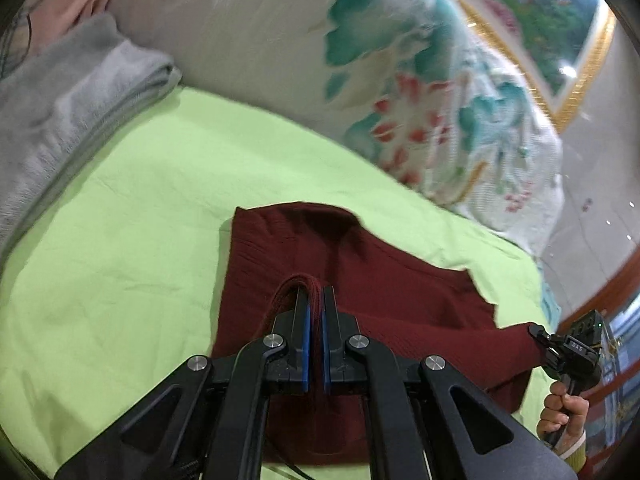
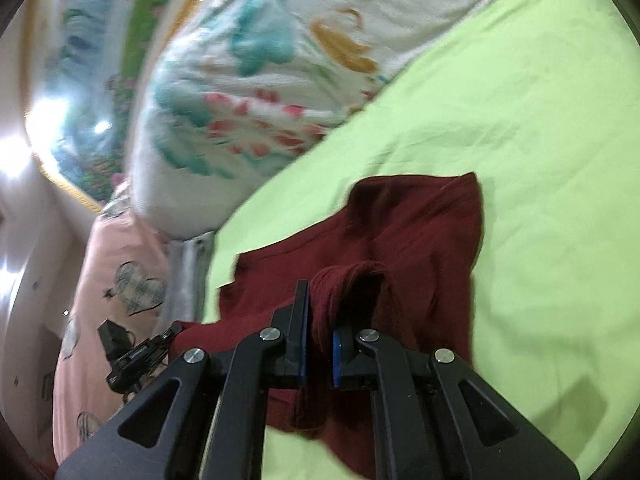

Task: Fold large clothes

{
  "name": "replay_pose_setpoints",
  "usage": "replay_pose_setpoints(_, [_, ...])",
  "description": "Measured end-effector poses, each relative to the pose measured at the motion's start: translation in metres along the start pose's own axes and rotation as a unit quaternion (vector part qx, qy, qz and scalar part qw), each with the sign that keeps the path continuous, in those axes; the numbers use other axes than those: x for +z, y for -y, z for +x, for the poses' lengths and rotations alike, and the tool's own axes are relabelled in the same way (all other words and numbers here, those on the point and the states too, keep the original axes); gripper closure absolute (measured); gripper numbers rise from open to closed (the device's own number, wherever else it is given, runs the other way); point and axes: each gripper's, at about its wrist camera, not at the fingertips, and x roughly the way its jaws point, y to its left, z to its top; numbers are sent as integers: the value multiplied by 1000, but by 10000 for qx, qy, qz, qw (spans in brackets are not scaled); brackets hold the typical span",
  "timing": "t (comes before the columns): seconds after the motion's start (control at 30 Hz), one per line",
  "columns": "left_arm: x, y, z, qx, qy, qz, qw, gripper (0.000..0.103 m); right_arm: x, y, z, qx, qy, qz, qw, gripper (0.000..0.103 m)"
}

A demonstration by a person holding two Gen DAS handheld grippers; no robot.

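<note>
A dark red knit garment lies partly spread on the light green sheet. My left gripper is shut on a bunched fold of its edge, lifted off the sheet. In the right wrist view the same dark red garment hangs from my right gripper, shut on a thick wad of its fabric. The right gripper also shows at the right edge of the left wrist view, clamped on a corner, with a hand on its handle. The left gripper appears at the left of the right wrist view.
A white quilt with teal and red flowers is piled along the far side of the bed. A folded grey blanket lies at the left. A pink cushion with hearts sits beside the bed. A framed picture hangs behind.
</note>
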Motion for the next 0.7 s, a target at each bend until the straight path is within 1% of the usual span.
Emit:
replay_pose_setpoints(0.1, [6,-10,30,222,-118,-75,9997,101,13,17,30,-155,-159,142,9997,94])
replay_pose_setpoints(0.2, [12,-23,59,395,-219,-222,9987,100,16,29,48,-381,-246,163,9988,94])
replay_pose_setpoints(0.27, [15,-29,74,439,-268,-265,9983,100,16,38,58,-493,-265,252,9981,94])
replay_pose_setpoints(0.37, [15,-30,93,648,-349,-150,9972,100,17,46,65,-455,-241,369,9980,94])
replay_pose_setpoints(0.43, [13,-28,102,750,-474,-57,9960,97,18,47,65,-393,-240,424,9980,92])
replay_pose_setpoints(0.47, [12,-30,103,739,-543,-80,9958,96,18,47,64,-373,-259,461,9979,91])
replay_pose_setpoints(0.53, [9,-33,93,532,-541,-192,9969,95,16,43,54,-339,-246,484,9979,89])
replay_pose_setpoints(0.6, [3,-32,75,439,-507,-199,9975,83,13,32,39,-432,-83,314,9985,81])
replay_pose_setpoints(0.63, [-1,-28,66,402,-462,-168,9980,79,11,27,33,-532,27,213,9984,68])
replay_pose_setpoints(0.67, [-7,-23,54,361,-425,-95,9984,74,6,19,17,-624,225,18,9978,59])
replay_pose_setpoints(0.7, [-15,-16,43,304,-403,-6,9987,73,2,13,9,-619,300,-80,9976,59])
